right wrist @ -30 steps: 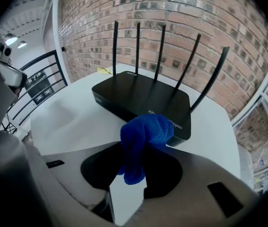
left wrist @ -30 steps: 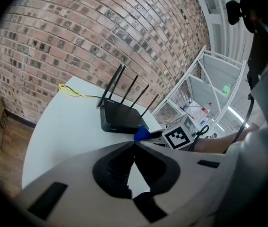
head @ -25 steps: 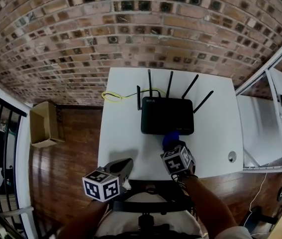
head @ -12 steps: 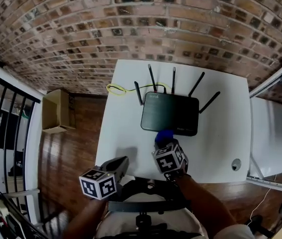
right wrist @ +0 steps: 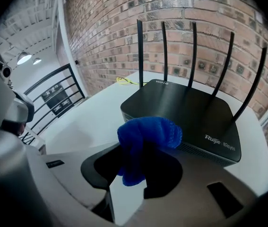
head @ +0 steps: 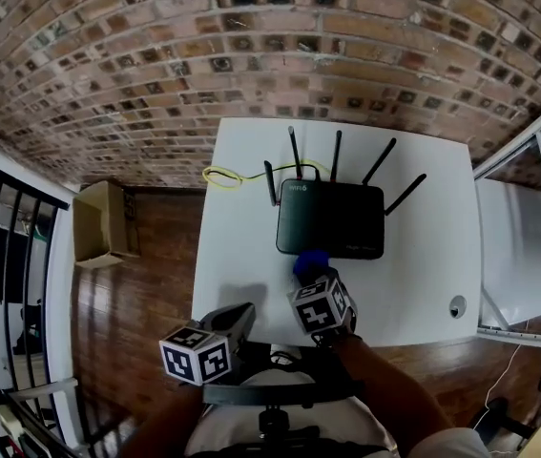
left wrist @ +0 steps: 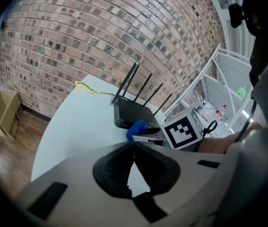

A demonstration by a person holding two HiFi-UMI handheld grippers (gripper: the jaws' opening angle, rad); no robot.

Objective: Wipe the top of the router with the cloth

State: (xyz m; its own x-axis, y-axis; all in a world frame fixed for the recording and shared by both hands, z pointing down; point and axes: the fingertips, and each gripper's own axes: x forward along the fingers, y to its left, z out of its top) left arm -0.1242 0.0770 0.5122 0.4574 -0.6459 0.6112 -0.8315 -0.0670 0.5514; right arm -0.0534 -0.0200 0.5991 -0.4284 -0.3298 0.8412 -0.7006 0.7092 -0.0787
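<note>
A black router (head: 330,219) with several upright antennas sits toward the back of the white table (head: 241,256); it also shows in the right gripper view (right wrist: 185,112) and the left gripper view (left wrist: 133,116). My right gripper (head: 308,273) is shut on a blue cloth (head: 310,262) (right wrist: 145,143) and hangs just in front of the router's near left edge, the cloth short of its top. My left gripper (head: 239,319) is at the table's front edge, to the left, jaws shut (left wrist: 133,145) with nothing in them.
A yellow cable (head: 224,176) loops on the table behind the router's left side. A round hole cover (head: 457,305) sits at the front right corner. A brick wall (head: 251,46) stands behind; a cardboard box (head: 98,222) lies on the wood floor at left.
My right gripper with the blue cloth has shifted slightly left along the router's front edge. The head view has shifted a little. The left gripper stays at the table's front edge.
</note>
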